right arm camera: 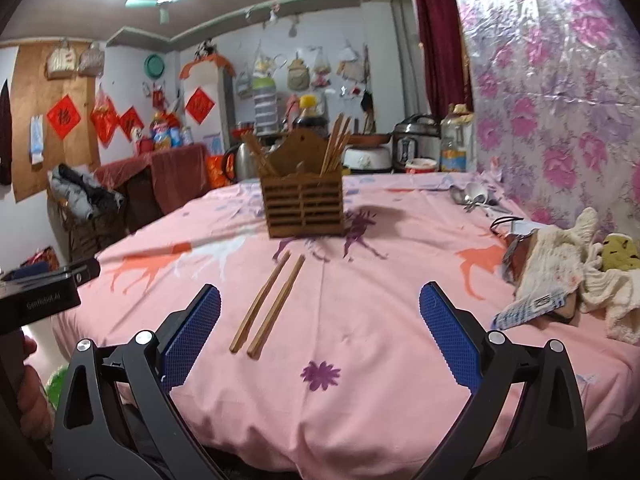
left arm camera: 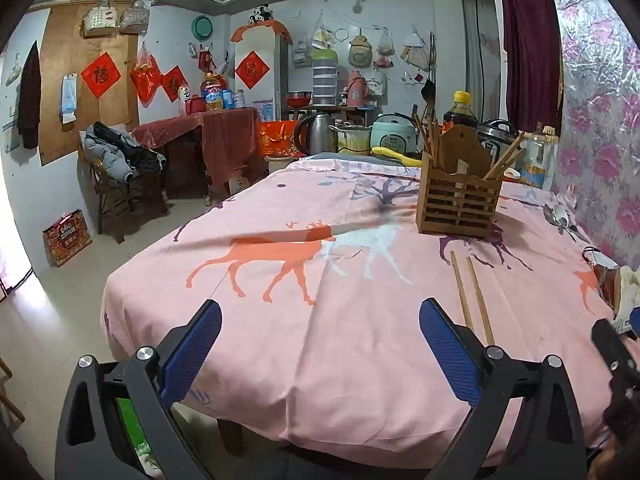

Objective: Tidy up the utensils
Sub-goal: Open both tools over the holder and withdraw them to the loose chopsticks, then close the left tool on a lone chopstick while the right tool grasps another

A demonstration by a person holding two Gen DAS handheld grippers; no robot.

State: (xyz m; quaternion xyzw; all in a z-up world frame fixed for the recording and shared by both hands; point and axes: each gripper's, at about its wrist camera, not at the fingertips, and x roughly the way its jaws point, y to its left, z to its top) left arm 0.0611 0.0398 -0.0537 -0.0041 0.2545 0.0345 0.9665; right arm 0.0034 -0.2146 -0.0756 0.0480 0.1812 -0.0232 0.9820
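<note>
1. Left gripper [left arm camera: 320, 344] spread wide, nothing between its pads
2. Right gripper [right arm camera: 320, 332] equally wide, empty
3. 2 chopsticks [right arm camera: 268, 308] lie on the tablecloth [right arm camera: 360, 380], near the wooden holder [right arm camera: 304, 210]

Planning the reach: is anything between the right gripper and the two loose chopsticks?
No. In the right wrist view only bare tablecloth separates the open right gripper from the chopsticks.

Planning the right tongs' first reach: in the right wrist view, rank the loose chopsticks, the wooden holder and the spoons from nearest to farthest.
1. Loose chopsticks: just ahead of the open right tongs, slightly left.
2. Wooden holder: mid-table, straight ahead.
3. Spoons: far right, near the flowered wall.
</note>
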